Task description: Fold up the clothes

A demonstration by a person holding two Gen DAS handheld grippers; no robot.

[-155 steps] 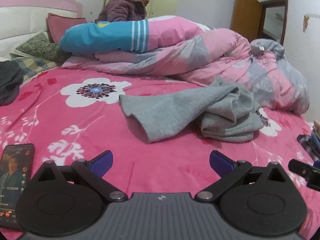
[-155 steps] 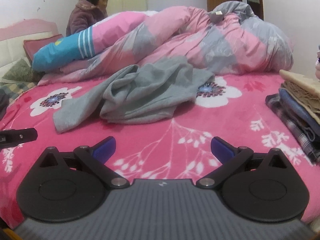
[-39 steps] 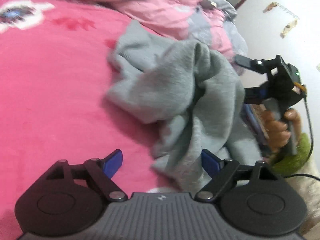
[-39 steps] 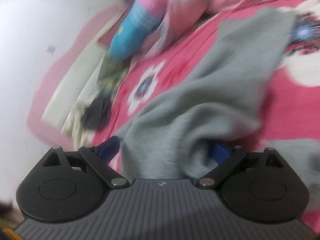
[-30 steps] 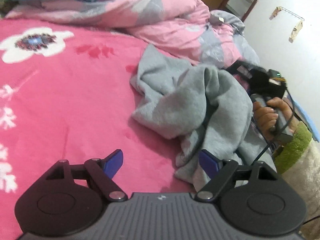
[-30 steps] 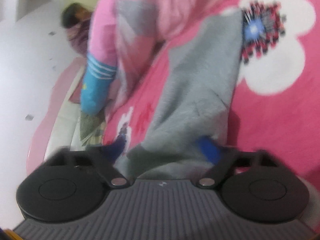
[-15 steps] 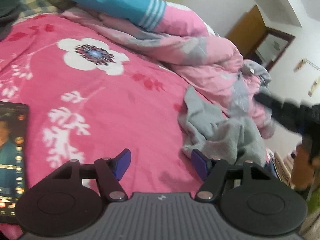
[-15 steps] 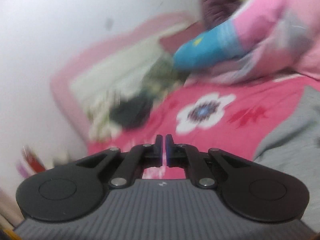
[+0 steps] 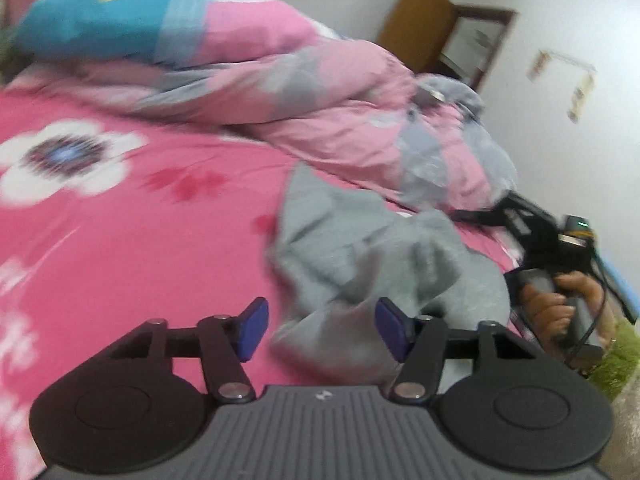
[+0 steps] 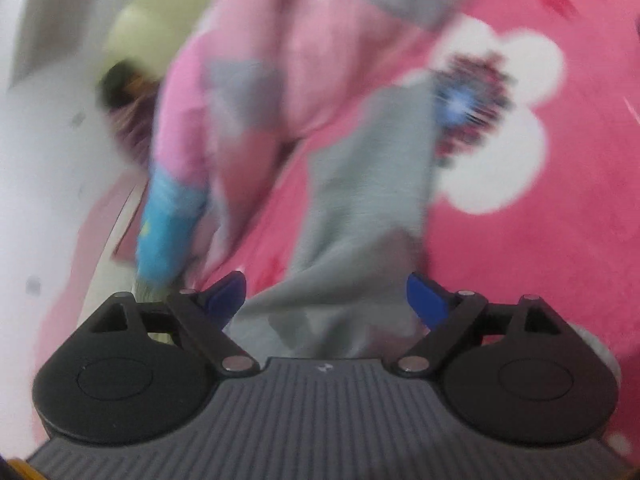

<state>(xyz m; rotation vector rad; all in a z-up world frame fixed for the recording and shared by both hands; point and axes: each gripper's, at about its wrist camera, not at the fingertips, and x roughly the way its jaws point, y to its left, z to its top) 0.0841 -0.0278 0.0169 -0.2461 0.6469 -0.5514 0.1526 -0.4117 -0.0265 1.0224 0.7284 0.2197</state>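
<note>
A crumpled grey garment lies on the pink flowered bedsheet. My left gripper is at its near edge, jaws closing, with a fold of grey cloth between the blue pads; they do not press on it. In that view my right gripper, held by a hand, is at the garment's right side. The right wrist view is blurred: my right gripper has its jaws opening wide, and the grey garment runs between its fingers without being pinched.
A bunched pink and grey duvet with a blue and pink end lies across the back of the bed. A person is beyond it. A brown door is at the far wall.
The left view swung right onto the garment; the phone left the frame and the left jaws narrowed. The right gripper, shut and facing the headboard before, now stands wide over the grey cloth.
</note>
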